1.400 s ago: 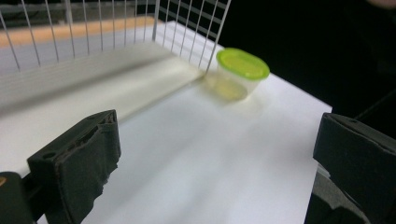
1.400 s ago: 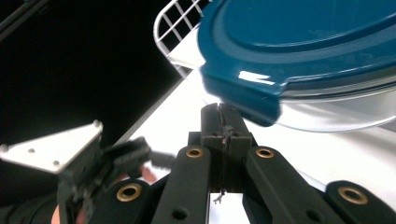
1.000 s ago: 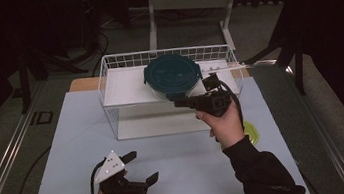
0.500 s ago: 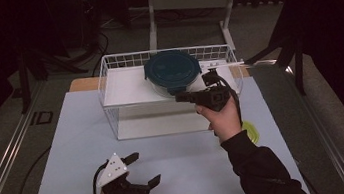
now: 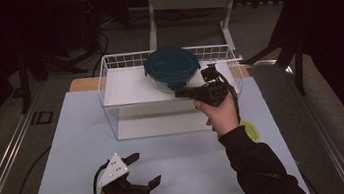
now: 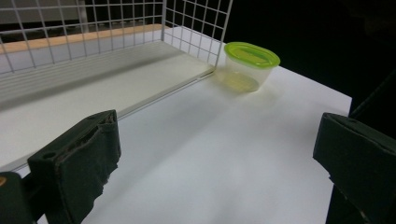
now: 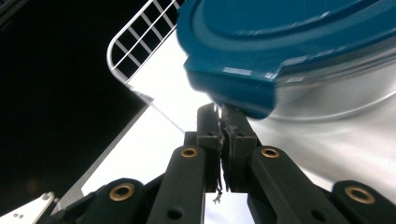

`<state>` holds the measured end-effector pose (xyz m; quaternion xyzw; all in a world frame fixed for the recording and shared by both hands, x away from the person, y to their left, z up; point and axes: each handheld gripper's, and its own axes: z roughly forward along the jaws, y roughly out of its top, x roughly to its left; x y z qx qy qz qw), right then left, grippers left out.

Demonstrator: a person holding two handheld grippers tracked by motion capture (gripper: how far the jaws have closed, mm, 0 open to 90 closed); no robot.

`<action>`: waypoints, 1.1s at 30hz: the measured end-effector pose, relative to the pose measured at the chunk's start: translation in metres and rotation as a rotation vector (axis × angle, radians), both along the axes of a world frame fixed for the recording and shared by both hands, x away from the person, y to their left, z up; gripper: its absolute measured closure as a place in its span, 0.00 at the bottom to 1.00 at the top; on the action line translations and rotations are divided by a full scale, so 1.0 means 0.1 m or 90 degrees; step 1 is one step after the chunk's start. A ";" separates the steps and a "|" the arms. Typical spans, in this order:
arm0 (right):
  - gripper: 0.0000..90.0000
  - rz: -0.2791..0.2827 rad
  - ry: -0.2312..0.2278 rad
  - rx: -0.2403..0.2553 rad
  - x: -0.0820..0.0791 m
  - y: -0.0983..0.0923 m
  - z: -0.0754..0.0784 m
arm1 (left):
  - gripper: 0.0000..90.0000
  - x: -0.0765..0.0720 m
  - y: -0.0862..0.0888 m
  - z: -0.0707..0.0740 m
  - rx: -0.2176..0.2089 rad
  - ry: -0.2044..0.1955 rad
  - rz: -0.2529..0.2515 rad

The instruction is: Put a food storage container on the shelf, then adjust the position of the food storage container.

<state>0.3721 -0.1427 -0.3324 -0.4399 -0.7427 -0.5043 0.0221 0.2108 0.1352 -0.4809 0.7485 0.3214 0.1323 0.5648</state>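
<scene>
From the high view, the round container (image 5: 172,69) with a teal lid (image 5: 171,65) sits level on the upper shelf of the white wire rack (image 5: 107,80), lid up; being round, it has no long axis to speak of. The right gripper (image 5: 183,93) points at its near edge from the right, jaws closed with nothing seen between them (they have just been parting a little). The left gripper (image 5: 147,170) rests low on the white table (image 5: 65,141), well apart, jaws spread and empty. A green-lidded tub (image 5: 250,129) is mostly hidden behind the right forearm.

In the left gripper view, the tub (image 6: 247,65) stands just beside the rack's corner (image 6: 219,37), between the wide jaws.

In the right gripper view, the teal lid (image 7: 289,51) and the glass below it (image 7: 336,98) loom blurred above the near-shut jaw tips; whether they touch the rim cannot be told.
</scene>
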 end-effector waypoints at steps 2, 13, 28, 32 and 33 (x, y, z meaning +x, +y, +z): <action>0.94 0.005 -0.003 -0.001 -0.03 0.00 -0.01 | 0.01 0.00 0.00 0.00 -0.002 -0.001 0.003; 0.31 0.042 -0.087 -0.003 -0.42 -0.15 -0.12 | 0.01 -0.05 0.12 0.05 -0.029 0.011 -0.008; 0.15 0.051 -0.173 -0.021 -0.89 -0.81 -0.42 | 0.01 -0.08 0.08 -0.09 -0.013 -0.010 -0.031; 0.15 0.043 -0.155 -0.019 -0.99 -1.01 -0.53 | 0.01 -0.08 0.07 -0.09 -0.014 -0.012 -0.034; 0.15 0.037 -0.158 -0.024 -1.01 -1.07 -0.55 | 0.01 -0.08 0.07 -0.09 -0.016 -0.013 -0.036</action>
